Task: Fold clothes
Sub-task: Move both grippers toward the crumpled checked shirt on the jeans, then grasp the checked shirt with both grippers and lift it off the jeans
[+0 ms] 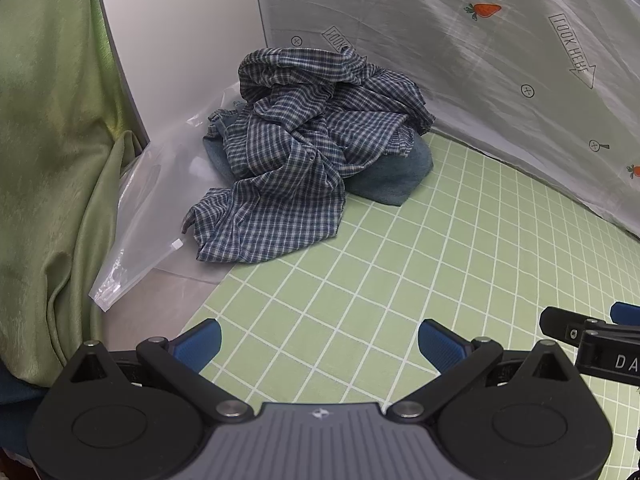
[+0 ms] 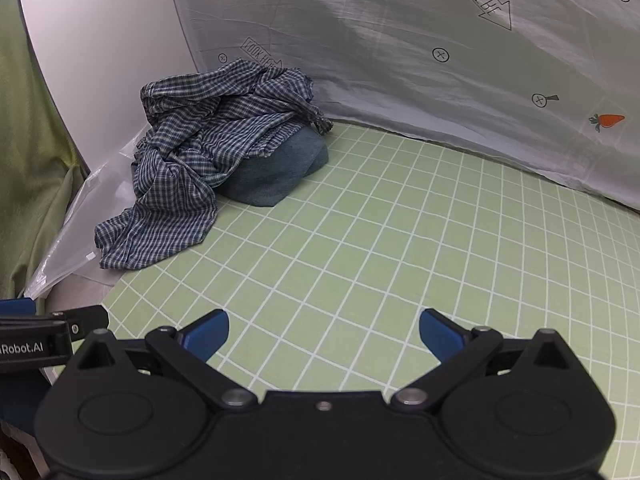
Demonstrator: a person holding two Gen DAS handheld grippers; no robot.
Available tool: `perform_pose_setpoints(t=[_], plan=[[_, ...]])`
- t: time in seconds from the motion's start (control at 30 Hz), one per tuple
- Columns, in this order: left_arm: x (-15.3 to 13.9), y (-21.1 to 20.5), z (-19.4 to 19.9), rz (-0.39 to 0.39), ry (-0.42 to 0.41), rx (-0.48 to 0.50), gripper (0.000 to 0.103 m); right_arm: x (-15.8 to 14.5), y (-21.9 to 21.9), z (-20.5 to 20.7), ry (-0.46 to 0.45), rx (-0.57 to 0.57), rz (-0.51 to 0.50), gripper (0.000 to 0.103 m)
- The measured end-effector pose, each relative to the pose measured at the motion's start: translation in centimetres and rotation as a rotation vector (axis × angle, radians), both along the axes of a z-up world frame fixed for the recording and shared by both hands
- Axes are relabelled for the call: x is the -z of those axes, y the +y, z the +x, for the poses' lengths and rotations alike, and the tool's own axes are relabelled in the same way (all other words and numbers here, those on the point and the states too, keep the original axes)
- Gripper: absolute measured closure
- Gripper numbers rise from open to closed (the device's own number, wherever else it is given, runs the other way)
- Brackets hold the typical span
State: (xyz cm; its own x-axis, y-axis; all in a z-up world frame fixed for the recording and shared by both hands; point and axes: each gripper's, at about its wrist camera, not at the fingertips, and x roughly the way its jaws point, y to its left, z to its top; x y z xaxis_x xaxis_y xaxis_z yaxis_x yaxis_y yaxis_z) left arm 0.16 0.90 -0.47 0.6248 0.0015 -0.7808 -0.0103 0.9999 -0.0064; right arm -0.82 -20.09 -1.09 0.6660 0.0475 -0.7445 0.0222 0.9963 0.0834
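Both claws wide apart and empty above the green gridded tabletop: left claw, right claw. The checked shirt lies crumpled at about 11 o'clock, near the back corner, draped over a folded blue garment and partly onto a clear plastic bag. The shirt looks thin, light and limp; its loose lower flap nearest the claws offers the likeliest pinch point.

Left gripper agape; right gripper agape, alongside
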Motion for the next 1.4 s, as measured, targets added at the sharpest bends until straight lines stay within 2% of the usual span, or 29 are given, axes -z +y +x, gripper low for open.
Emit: perform_pose_setpoints(t=[0.93,1.2,1.4], plan=[[0.1,0.0,1.0,-0.012,0.028,-0.007,0.000,0.3,0.0,0.0,0.016,-0.006,-0.012,0.000],[0.4,-0.3,3.5,-0.015,0.033,-0.003,0.000,0.3,-1.0,1.5,0.016,0.020,-0.027,0.000],[0.8,0.8,7.5,-0.015,0.055,-0.045,0.000,0.2,-1.7,4.6,0.005,0.032,-0.041,0.000]])
